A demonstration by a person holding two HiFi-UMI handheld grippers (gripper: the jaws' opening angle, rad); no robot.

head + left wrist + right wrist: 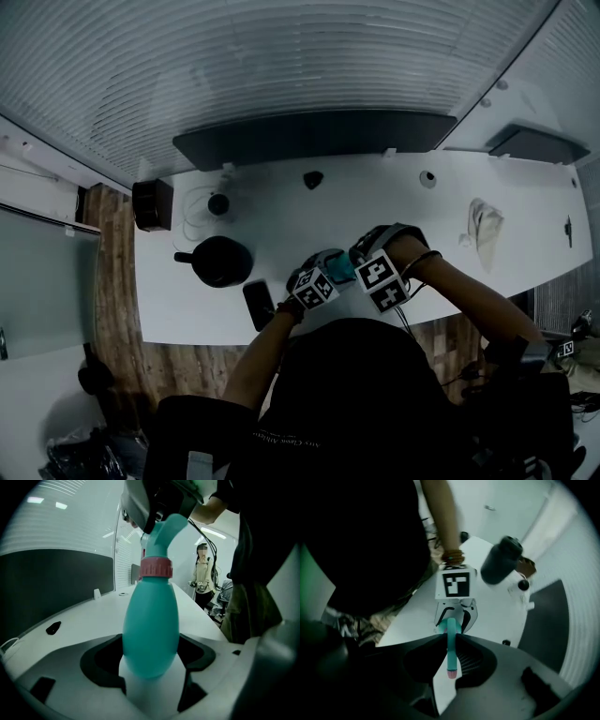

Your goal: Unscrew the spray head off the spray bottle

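A teal spray bottle (pixel 151 620) with a pink collar (pixel 156 567) and a teal spray head (pixel 169 527) is held over the white table's (pixel 281 216) near edge. My left gripper (pixel 151 667) is shut on the bottle's lower body. My right gripper (pixel 451 641) points down from above and is shut on the spray head (pixel 451 634), whose pink-tipped nozzle (pixel 452 672) lies between its jaws. In the head view both marker cubes sit side by side, left (pixel 314 288) and right (pixel 382 281), with the bottle (pixel 337 265) between them.
A black pot (pixel 221 260), a black phone (pixel 259 305) and a black box (pixel 152 204) lie left of the grippers. A crumpled cloth (pixel 486 228) is at the right. A dark screen (pixel 314 136) runs along the table's back. A person (pixel 202 576) stands far off.
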